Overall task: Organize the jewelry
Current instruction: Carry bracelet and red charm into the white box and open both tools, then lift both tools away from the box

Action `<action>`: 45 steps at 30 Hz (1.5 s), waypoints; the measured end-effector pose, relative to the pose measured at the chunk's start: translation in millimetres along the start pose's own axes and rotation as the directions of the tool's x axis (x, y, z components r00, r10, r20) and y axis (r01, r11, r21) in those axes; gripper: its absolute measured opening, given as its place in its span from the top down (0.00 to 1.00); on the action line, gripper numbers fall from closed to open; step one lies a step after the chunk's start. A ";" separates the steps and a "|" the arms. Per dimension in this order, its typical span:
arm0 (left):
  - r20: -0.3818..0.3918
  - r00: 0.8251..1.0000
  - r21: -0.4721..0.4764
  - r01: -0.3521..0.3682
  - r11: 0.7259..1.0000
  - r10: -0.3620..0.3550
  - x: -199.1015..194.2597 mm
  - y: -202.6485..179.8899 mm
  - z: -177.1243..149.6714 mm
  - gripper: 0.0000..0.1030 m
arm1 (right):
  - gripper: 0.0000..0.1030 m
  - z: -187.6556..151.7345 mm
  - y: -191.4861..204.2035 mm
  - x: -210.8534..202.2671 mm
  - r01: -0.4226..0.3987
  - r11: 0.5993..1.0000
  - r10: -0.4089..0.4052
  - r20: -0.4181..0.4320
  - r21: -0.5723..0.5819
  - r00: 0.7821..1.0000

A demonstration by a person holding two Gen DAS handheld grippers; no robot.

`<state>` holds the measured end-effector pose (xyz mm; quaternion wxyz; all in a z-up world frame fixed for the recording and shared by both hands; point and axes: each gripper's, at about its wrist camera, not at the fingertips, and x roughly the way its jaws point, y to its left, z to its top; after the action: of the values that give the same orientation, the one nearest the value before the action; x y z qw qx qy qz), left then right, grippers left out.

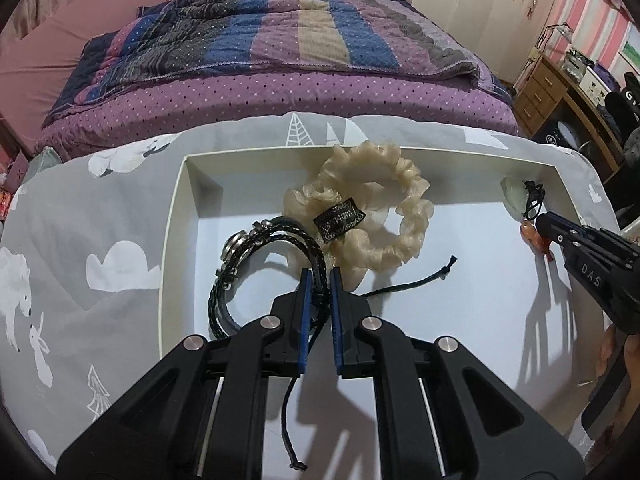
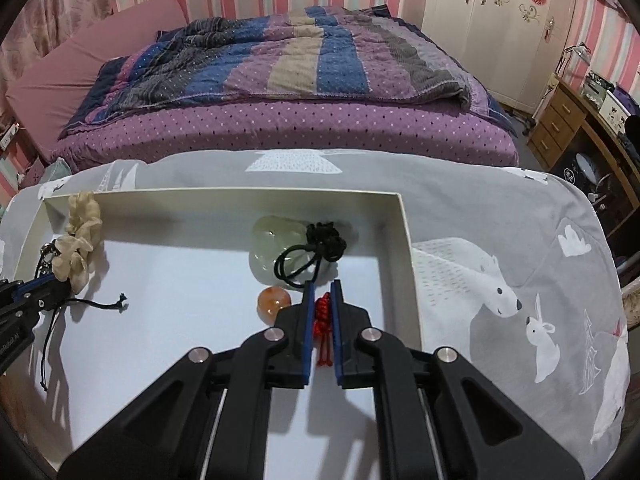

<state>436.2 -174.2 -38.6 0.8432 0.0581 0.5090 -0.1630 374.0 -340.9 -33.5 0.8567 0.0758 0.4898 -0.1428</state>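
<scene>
The black braided bracelet [image 1: 256, 276] is being clamped in the left hand-held gripper [image 1: 320, 280], its loop lying leftward inside the white box [image 1: 176, 240]. A red knotted cord [image 2: 323, 316] is being pinched by the right hand-held gripper [image 2: 322, 292], its orange bead [image 2: 274, 300] hanging just left.

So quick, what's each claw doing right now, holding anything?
Left claw: closed on the black braided bracelet.
Right claw: closed on the red knotted cord of the orange bead.
</scene>
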 end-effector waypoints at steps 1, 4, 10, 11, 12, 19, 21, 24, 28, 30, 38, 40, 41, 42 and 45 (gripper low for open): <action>0.000 1.000 0.005 -0.005 1.000 0.005 0.0 -1.0 -0.3 0.93 | 0.93 0.0 0.3 -0.3 0.002 1.000 -0.002 -0.002 -0.002 1.000; -0.003 1.000 0.023 -0.022 0.999 0.023 0.9 -3.1 -1.3 0.93 | 0.93 0.5 0.9 0.8 0.001 1.000 -0.001 -0.007 0.003 1.000; -0.020 1.000 0.024 -0.018 1.000 0.019 2.8 -2.9 2.2 0.93 | 0.90 0.4 1.2 0.2 -0.006 1.000 0.006 -0.024 0.019 1.000; -0.022 1.000 0.020 -0.013 1.000 0.013 2.8 -2.8 2.7 0.93 | 0.90 0.6 -0.2 0.2 -0.012 1.000 0.013 -0.028 0.028 1.000; -0.023 1.000 0.015 -0.007 1.000 0.007 1.9 -2.4 3.2 0.88 | 0.90 0.7 -1.0 -0.3 -0.019 0.999 0.020 -0.030 0.032 0.999; 0.051 0.999 0.041 -0.021 0.999 0.019 -36.2 -15.0 8.4 0.25 | 0.45 4.0 -4.5 -31.8 -0.042 0.998 0.042 0.009 0.054 0.999; 0.054 0.999 0.051 -0.005 0.999 0.002 -50.5 -17.1 8.5 0.18 | 0.32 6.8 -5.1 -44.1 -0.032 0.998 0.031 0.022 0.051 0.999; 0.093 0.996 0.059 -0.004 0.998 -0.002 -80.5 -16.7 5.7 0.10 | 0.21 9.0 -6.6 -66.8 -0.009 0.999 0.008 0.040 0.032 0.999; 0.128 0.992 0.057 -0.018 0.998 0.010 -118.6 -7.3 -5.6 0.07 | 0.14 5.6 -11.4 -99.2 0.028 1.000 -0.029 0.051 0.008 0.998; 0.140 0.990 0.049 -0.016 0.999 0.009 -134.6 -0.8 -12.2 0.06 | 0.11 1.9 -14.7 -112.9 0.044 0.999 -0.044 0.060 0.001 0.997; 0.145 0.989 0.022 -0.039 0.999 0.036 -180.5 17.7 -42.5 0.03 | 0.11 -22.2 -30.3 -164.7 0.055 0.998 -0.055 0.076 0.004 0.996; 0.139 0.989 0.026 -0.052 0.998 0.048 -186.3 19.6 -52.8 0.03 | 0.11 -31.2 -32.4 -174.6 0.058 0.998 -0.058 0.074 0.000 0.996; 0.134 0.990 0.032 -0.057 0.998 0.053 -189.5 19.6 -59.3 0.03 | 0.11 -35.6 -32.6 -179.0 0.064 0.998 -0.063 0.074 -0.003 0.995; 0.129 0.990 0.039 -0.060 0.997 0.054 -192.3 19.5 -65.1 0.03 | 0.11 -40.0 -32.2 -182.9 0.068 0.998 -0.067 0.075 -0.009 0.995; 0.114 0.991 0.051 -0.070 0.996 0.064 -198.1 18.1 -82.2 0.03 | 0.11 -58.1 -29.4 -196.5 0.085 0.995 -0.081 0.067 -0.054 0.994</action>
<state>288.2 -92.7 94.9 0.8736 0.0890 0.4538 -0.1516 222.9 -319.6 106.3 0.8672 0.0264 0.4685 -0.1667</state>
